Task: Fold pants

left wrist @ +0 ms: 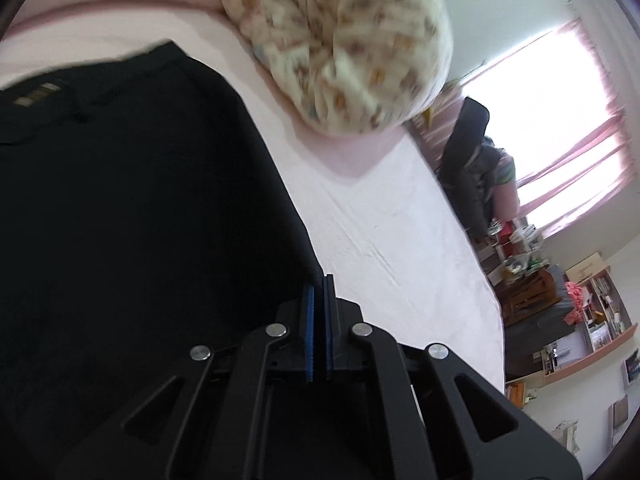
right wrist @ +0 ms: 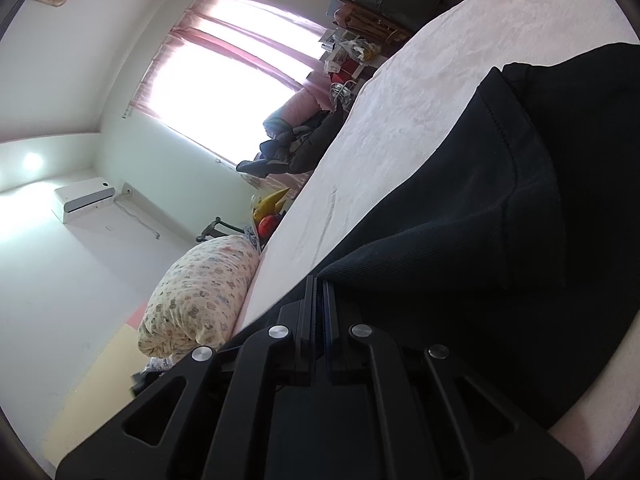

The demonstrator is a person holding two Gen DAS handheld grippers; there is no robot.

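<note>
I saw black pants (left wrist: 132, 208) on a pale pink sheet (left wrist: 384, 248). The pillow (left wrist: 360, 52) was cream with small, blurred orange-brown prints, possibly bears, and the curtains (right wrist: 240, 4) were pink.

Black ribbed-knit pants (left wrist: 132, 184) lie spread on pale pink bed sheet (left wrist: 384, 240), w/ small tan label near the waistband end. Right view: hemmed leg end (right wrist: 516, 184) lifted & doubled over, stitched hem visible, fabric bunched in a fold.

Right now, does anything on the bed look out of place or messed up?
Nothing stands out. The black pants lie on the pink sheet, undamaged, and the patterned pillow sits at the bed's edge.
</note>
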